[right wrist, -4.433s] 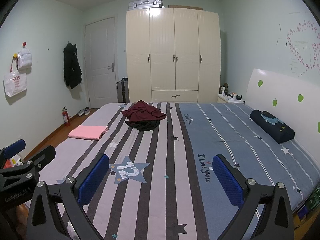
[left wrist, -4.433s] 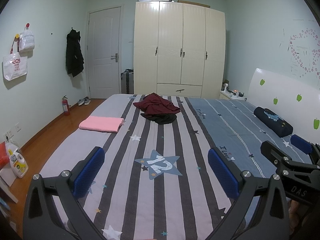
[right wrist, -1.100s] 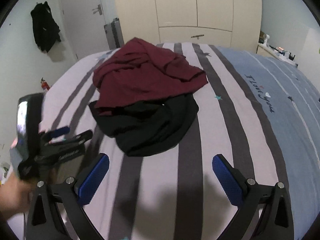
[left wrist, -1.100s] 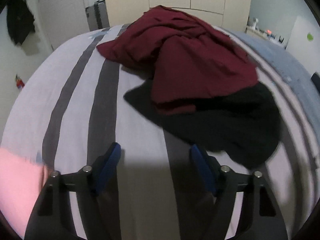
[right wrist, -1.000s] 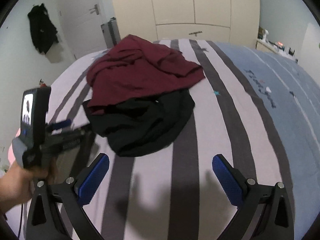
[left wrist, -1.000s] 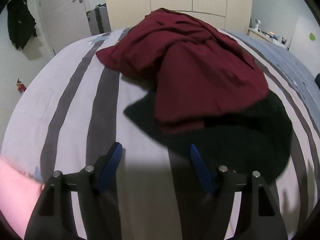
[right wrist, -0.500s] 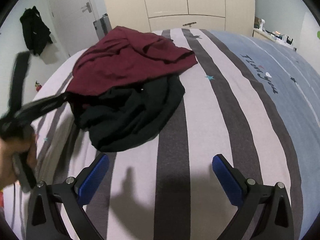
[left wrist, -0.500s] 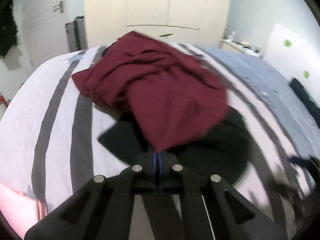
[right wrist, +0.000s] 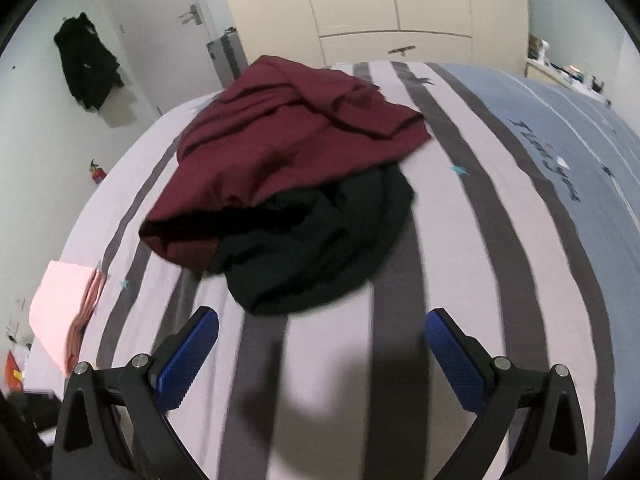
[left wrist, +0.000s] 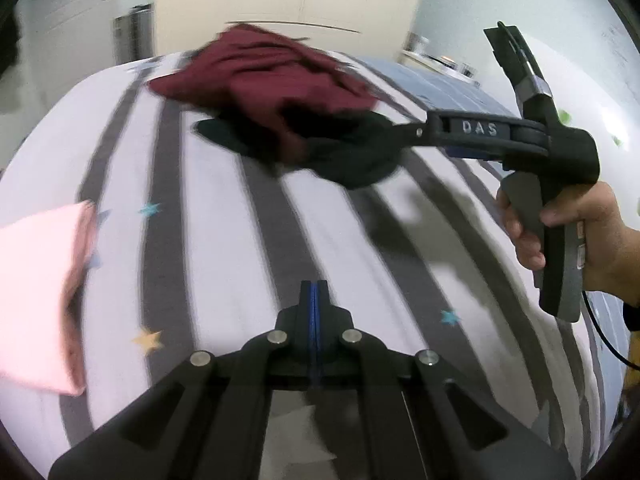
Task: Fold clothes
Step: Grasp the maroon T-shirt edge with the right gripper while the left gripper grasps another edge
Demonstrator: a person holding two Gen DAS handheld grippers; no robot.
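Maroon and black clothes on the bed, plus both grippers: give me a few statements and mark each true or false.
1. The maroon garment lies partly on top of the black garment. True.
2. The left gripper is wide open. False: its blue pads are pressed together with nothing between them.
3. The right gripper is open, short of the pile. True.
4. The folded pink garment sits on the maroon one. False: it lies apart, near the edge of the bed.
5. The wardrobe doors stand open. False: they are closed.
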